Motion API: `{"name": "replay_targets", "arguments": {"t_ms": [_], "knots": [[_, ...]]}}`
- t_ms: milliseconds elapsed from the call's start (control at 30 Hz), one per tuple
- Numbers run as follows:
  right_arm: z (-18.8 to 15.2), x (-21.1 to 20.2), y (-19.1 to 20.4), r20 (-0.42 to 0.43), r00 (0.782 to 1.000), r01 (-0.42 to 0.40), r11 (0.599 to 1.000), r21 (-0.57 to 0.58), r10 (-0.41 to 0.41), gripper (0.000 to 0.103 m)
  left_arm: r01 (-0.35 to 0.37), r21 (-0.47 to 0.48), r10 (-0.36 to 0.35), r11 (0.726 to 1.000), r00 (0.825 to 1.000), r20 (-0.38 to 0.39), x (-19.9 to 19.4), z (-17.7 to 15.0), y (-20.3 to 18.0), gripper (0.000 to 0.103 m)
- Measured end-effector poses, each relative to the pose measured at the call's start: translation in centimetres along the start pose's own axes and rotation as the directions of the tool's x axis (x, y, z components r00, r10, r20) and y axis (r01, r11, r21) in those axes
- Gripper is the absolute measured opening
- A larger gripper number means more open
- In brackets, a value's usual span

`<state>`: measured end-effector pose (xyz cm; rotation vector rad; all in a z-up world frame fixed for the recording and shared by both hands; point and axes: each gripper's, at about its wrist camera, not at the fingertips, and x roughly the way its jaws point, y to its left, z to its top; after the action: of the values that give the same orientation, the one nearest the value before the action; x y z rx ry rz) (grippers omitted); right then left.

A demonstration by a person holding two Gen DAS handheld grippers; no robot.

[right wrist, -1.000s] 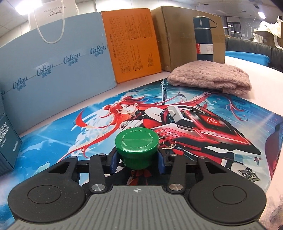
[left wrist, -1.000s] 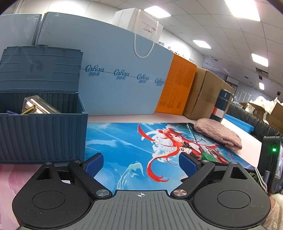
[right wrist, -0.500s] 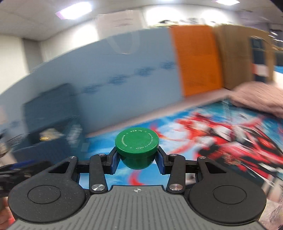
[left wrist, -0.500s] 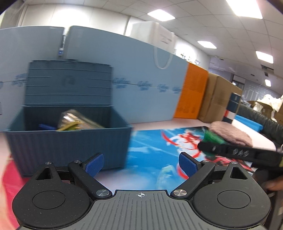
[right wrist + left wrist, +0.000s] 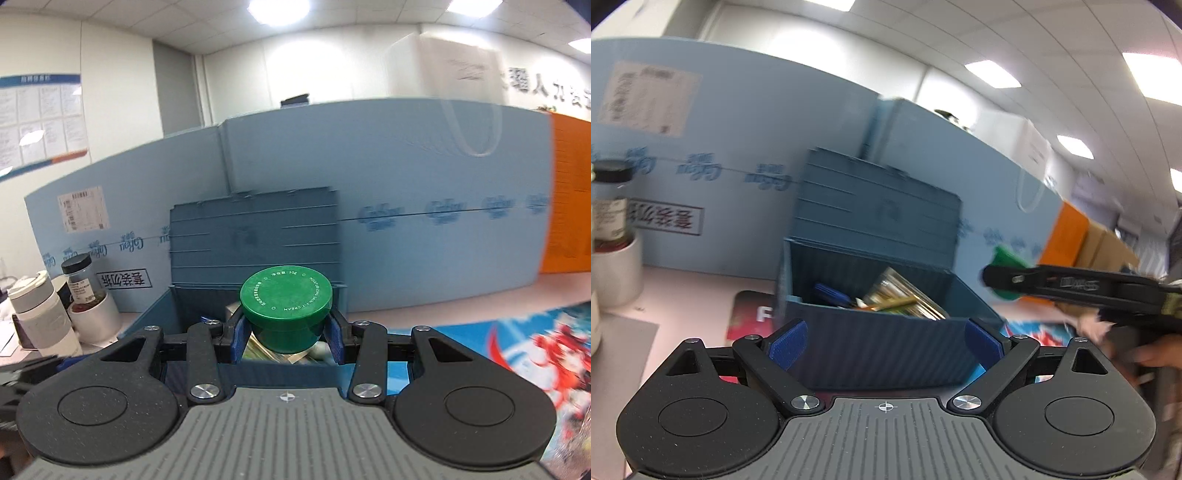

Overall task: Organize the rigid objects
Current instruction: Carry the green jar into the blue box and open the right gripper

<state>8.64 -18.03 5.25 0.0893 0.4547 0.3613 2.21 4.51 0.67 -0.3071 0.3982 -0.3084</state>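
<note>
Right claw [image 5: 286, 338] clamped, left claw [image 5: 885, 341] agape.

Right gripper [image 5: 286, 334], clamped on round green plastic cream jar [image 5: 286, 308], lifted off printed anime desk mat [image 5: 517, 339], swung left; jar now up in front of open slate-blue ribbed plastic storage box [image 5: 886, 332], mat off to right edge of its view. Left gripper [image 5: 886, 341], jaws wide, empty, shifted left too: box now centred between blue pads; right gripper with jar entered left-wrist view at right.
</note>
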Motion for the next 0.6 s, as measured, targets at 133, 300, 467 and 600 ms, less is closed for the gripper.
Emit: {"name": "replay_targets", "arguments": {"t_ms": [133, 300, 467, 600], "knots": [[0.7, 3.8, 1.9, -0.062, 0.997, -0.05, 0.999, 0.01, 0.05, 0.04, -0.02, -0.052, 0.021, 0.998, 0.999, 0.024, -0.6, 0.3, 1.2, 0.094], [0.8, 7.5, 5.8, -0.119, 0.987, -0.117, 0.991, -0.061, 0.109, 0.04, -0.1, -0.101, 0.101, 0.99, 0.995, 0.004, -0.7, 0.7, 2.6, 0.094], [0.5, 10.8, 8.0, -0.213, 0.965, -0.167, 0.984, -0.055, 0.152, 0.04, -0.137, -0.12, 0.133, 0.983, 0.99, -0.047, -0.1, 0.6, 3.5, 0.094], [0.4, 12.6, 8.9, -0.276, 0.954, -0.145, 0.986, -0.082, 0.118, 0.04, -0.131, -0.113, 0.123, 0.985, 0.99, -0.074, 0.4, 0.4, 3.4, 0.094]]}}
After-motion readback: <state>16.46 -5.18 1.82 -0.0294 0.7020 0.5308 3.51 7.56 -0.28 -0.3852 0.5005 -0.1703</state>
